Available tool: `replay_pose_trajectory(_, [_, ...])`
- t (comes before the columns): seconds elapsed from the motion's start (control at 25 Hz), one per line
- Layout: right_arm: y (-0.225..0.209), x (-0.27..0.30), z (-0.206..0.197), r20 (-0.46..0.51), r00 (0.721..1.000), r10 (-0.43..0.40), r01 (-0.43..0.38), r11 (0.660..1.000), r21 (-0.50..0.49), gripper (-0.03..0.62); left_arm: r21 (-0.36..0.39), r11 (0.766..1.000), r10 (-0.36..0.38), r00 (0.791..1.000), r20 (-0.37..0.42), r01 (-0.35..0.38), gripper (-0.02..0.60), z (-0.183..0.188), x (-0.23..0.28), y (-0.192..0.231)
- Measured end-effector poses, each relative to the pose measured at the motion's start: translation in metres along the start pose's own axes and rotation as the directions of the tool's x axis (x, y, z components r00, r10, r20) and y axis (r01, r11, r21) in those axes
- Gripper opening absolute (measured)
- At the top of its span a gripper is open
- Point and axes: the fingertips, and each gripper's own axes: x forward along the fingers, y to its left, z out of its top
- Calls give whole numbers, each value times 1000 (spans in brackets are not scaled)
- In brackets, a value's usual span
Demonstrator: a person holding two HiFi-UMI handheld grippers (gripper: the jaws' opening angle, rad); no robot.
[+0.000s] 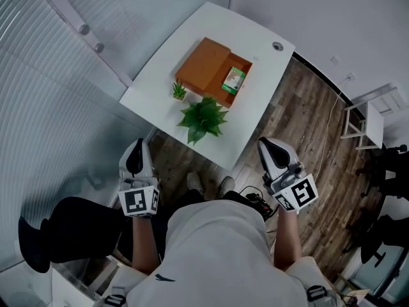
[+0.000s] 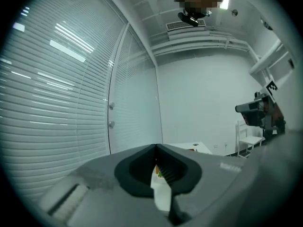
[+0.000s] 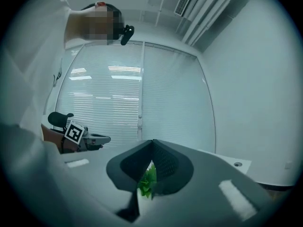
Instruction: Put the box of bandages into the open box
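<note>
1. Bandage box (image 1: 233,80) lies inside the open box (image 1: 203,66) on the table, well apart from both of my grippers.
2. My right gripper (image 1: 271,151) is clenched, its jaw tips meeting with nothing clamped between them. Through the slit below the tips I see only green leaves beyond.
3. My left gripper (image 1: 136,153) is closed tight too, tips touching and empty. A sliver of white tabletop shows through its slit.
4. I hold both grippers close to my body, one on each side, and both point toward the table.
5. Ahead of them the white table (image 1: 249,27) stands on a wood-plank floor (image 1: 307,107).
6. Near the table's front edge sits a leafy green plant (image 1: 204,118). Just beside it, on the left, is a small potted plant (image 1: 179,91).
7. Right behind the plants is the open box, brown cardboard with its lid folded out flat to the left. The green and white pack lies in the open tray on its right side.
8. A round grommet hole (image 1: 277,46) marks the table's far right corner.
9. Slatted blinds (image 1: 38,107) cover the wall on my left, and a white chair (image 1: 370,117) stands far off on my right.
</note>
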Motion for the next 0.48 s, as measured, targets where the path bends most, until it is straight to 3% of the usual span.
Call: replay_pose_trajectory(0.48, [-12, -17, 0, 7, 999, 43, -43, 999, -1, 0, 25, 999, 41, 999, 8, -41, 6, 8, -11, -22])
